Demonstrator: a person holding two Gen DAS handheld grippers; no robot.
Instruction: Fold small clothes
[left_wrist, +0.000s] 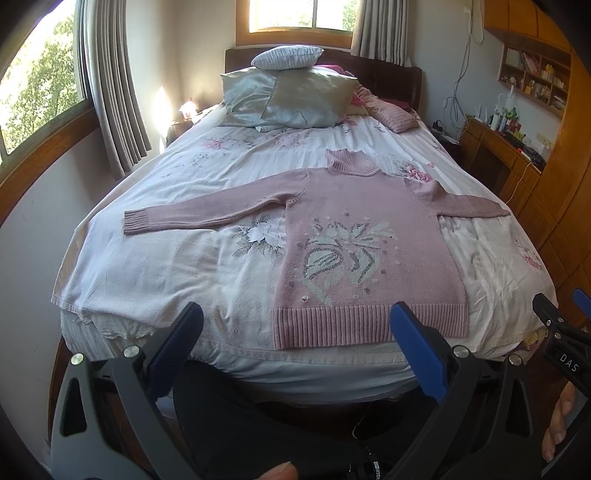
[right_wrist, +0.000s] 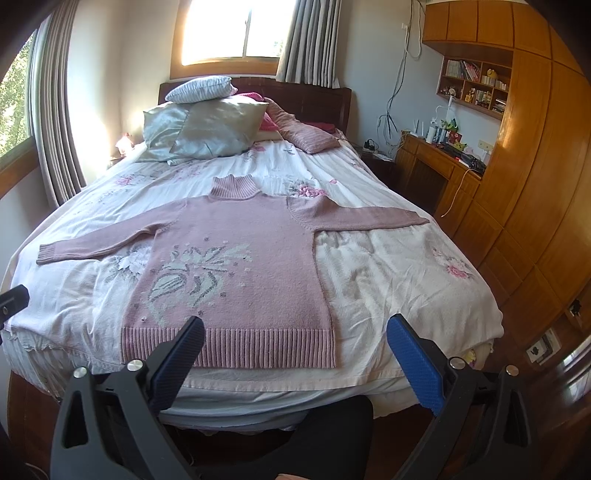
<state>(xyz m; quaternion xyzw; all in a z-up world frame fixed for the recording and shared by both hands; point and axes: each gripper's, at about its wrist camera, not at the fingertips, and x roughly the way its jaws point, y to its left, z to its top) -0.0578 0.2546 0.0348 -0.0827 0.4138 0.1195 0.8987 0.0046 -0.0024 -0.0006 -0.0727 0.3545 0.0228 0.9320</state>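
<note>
Both tongs, left (left_wrist: 295, 343) and right (right_wrist: 295, 354), are held released before the pink sweater (right_wrist: 236, 266), spread flat for folding.

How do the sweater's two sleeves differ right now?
The left sleeve shows its ribbed cuff and angles down toward the bed's foot; the right sleeve runs nearly straight sideways. The left sleeve's cuff lies well inside the bed; the right sleeve's end reaches close to the bed's edge. Both lie flat and spread out from the sweater, unfolded, untouched by either hand-held gripper.
</note>
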